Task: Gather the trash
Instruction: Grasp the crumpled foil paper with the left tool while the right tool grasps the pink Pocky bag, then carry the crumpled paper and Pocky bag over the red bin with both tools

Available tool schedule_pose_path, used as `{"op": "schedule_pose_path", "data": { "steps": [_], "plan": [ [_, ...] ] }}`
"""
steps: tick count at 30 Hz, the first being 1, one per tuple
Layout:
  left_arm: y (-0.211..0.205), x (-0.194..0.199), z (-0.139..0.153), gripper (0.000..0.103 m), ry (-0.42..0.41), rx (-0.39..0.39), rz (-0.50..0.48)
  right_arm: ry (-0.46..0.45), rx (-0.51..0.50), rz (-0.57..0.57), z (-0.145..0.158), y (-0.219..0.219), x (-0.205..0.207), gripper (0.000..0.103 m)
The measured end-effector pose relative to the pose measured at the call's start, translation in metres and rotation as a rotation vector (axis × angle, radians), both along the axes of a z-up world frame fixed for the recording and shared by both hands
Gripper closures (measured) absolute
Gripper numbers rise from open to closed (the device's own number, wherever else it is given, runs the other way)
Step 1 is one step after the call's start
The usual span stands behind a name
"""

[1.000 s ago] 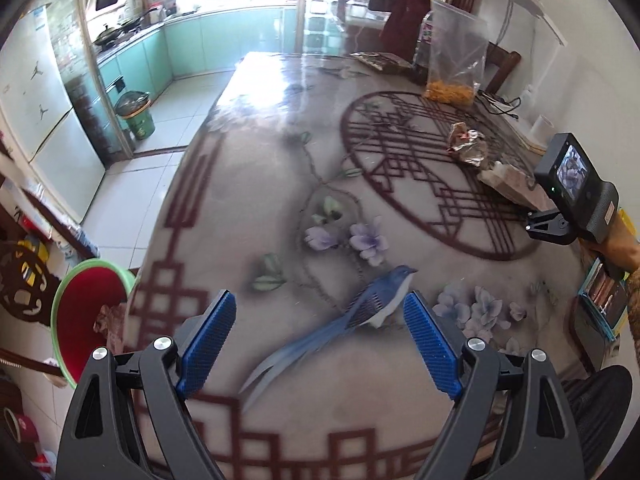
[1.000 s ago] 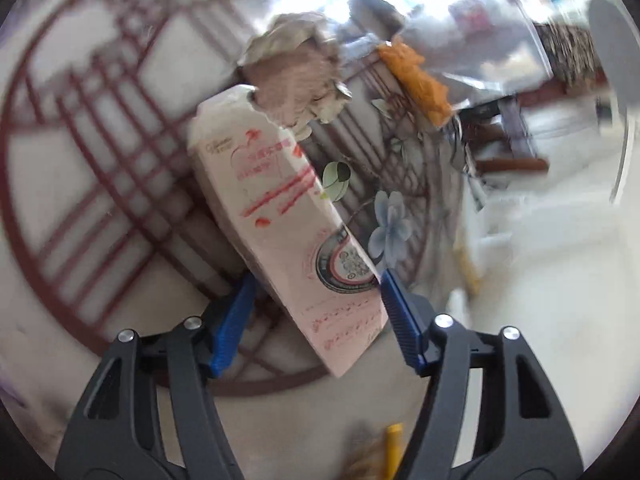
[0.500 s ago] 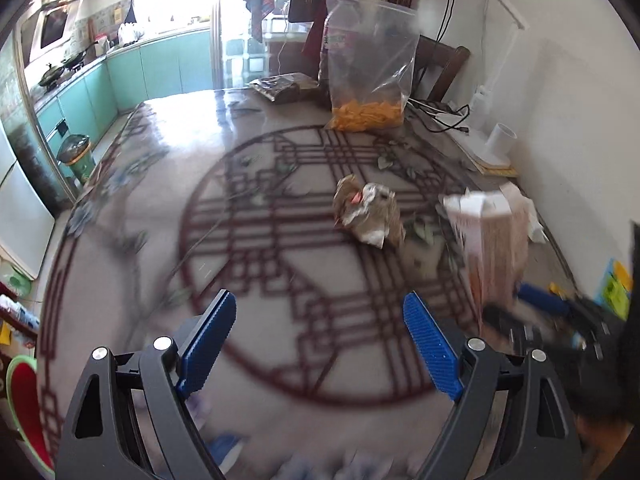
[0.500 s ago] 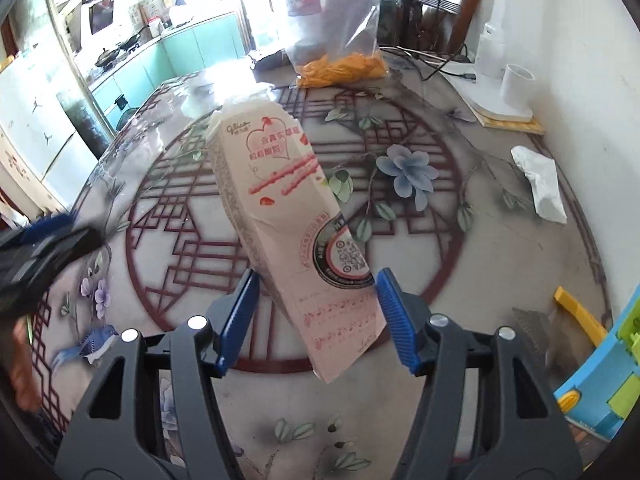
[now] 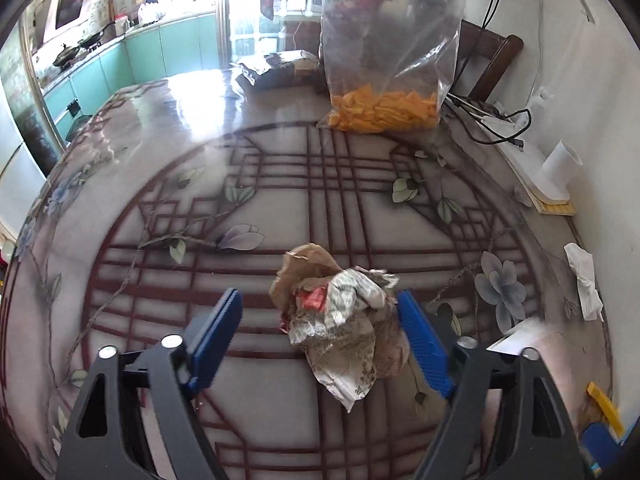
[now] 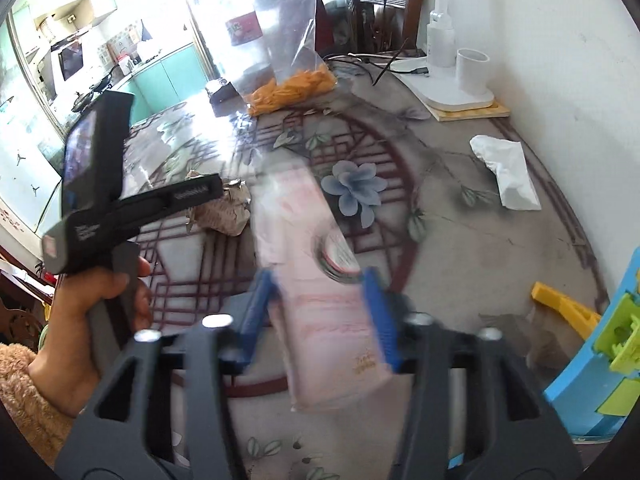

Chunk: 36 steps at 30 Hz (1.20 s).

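Observation:
A crumpled paper wad [image 5: 340, 320] lies on the patterned table [image 5: 160, 128]. My left gripper [image 5: 320, 340] straddles it with jaws closing; the right pad [image 5: 424, 344] is against the wad and the left pad [image 5: 216, 340] stands apart from it. In the right wrist view the wad [image 6: 220, 216] lies just past that gripper's black body [image 6: 120, 208], which a hand [image 6: 100, 304] holds. My right gripper [image 6: 318, 316] is closing on a pink carton [image 6: 320, 272], blurred, with both pads pressing its sides, held above the table.
A clear bag of orange snack pieces [image 5: 384, 112] and a dark packet [image 5: 276, 70] stand at the far end. A white tissue [image 6: 508, 176] lies near the wall. A white lamp base with a cup [image 6: 460, 80], cables, and yellow [image 6: 560, 308] and blue [image 6: 592, 380] plastic pieces line the right side.
My left gripper swept across the table to the paper wad and narrowed around it. My right gripper lifted the carton, rolled upright, and squeezed tighter on it.

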<state>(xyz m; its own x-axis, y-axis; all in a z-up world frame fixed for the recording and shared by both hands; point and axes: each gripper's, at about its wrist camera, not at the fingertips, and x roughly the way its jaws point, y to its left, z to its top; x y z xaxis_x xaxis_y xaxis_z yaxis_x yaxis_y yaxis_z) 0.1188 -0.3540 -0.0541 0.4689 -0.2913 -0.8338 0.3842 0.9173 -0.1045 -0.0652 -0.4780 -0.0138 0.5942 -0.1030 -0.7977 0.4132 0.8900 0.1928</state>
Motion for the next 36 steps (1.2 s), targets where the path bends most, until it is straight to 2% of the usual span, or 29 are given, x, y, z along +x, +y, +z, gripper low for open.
{"op": "schedule_pose_path", "data": {
  "steps": [1,2,3,5,6,8,11,14,15,17,18,20,22,28,29,30,36],
  "plan": [
    [0.001,0.001,0.000,0.041,0.007,-0.015,0.000,0.003,0.004,0.007,-0.001,0.001,0.001,0.074],
    [0.002,0.001,0.001,0.053,0.013,-0.032,-0.005,0.009,0.004,0.014,-0.002,0.002,0.002,0.075],
    [0.001,0.001,0.002,0.059,0.016,-0.038,-0.016,0.016,0.004,0.019,-0.003,0.002,0.003,0.075],
    [-0.002,0.001,0.004,0.065,0.010,-0.017,-0.041,0.017,0.010,0.020,-0.004,0.002,0.003,0.075],
    [-0.003,-0.001,0.005,0.065,0.005,-0.010,-0.055,0.011,0.021,0.012,-0.004,0.000,0.002,0.073],
    [-0.001,-0.003,0.006,0.067,-0.005,-0.001,-0.066,-0.005,0.046,-0.011,-0.004,-0.008,0.000,0.052],
    [0.016,-0.010,0.012,0.068,-0.008,-0.042,-0.058,-0.019,0.083,-0.067,-0.006,-0.027,-0.006,0.047],
    [0.043,-0.027,0.020,0.068,0.005,-0.122,-0.047,0.022,0.094,-0.109,-0.015,-0.042,-0.005,0.036],
    [0.051,-0.035,0.023,0.068,0.002,-0.136,-0.052,0.045,0.078,-0.114,-0.017,-0.045,-0.003,0.035],
    [0.068,-0.053,0.028,0.068,-0.018,-0.144,-0.068,0.090,-0.004,-0.128,-0.020,-0.048,0.002,0.024],
    [0.075,-0.061,0.031,0.068,-0.030,-0.141,-0.077,0.117,-0.069,-0.137,-0.020,-0.048,0.005,0.021],
    [0.091,-0.078,0.039,0.067,-0.059,-0.132,-0.095,0.145,-0.138,-0.147,-0.023,-0.049,0.008,0.018],
    [0.106,-0.091,0.046,0.067,-0.078,-0.126,-0.109,0.175,-0.147,-0.155,-0.032,-0.055,0.012,0.015],
    [0.148,-0.122,0.065,0.067,-0.105,-0.129,-0.125,0.209,0.045,-0.145,-0.065,-0.069,0.017,0.016],
    [0.155,-0.127,0.067,0.067,-0.109,-0.131,-0.123,0.217,0.053,-0.138,-0.068,-0.068,0.018,0.025],
    [0.161,-0.131,0.069,0.067,-0.110,-0.132,-0.119,0.223,0.049,-0.131,-0.070,-0.066,0.018,0.029],
    [0.205,-0.152,0.068,0.066,-0.067,-0.111,-0.075,0.176,0.105,-0.060,-0.064,-0.041,0.013,0.045]
  ]
}}
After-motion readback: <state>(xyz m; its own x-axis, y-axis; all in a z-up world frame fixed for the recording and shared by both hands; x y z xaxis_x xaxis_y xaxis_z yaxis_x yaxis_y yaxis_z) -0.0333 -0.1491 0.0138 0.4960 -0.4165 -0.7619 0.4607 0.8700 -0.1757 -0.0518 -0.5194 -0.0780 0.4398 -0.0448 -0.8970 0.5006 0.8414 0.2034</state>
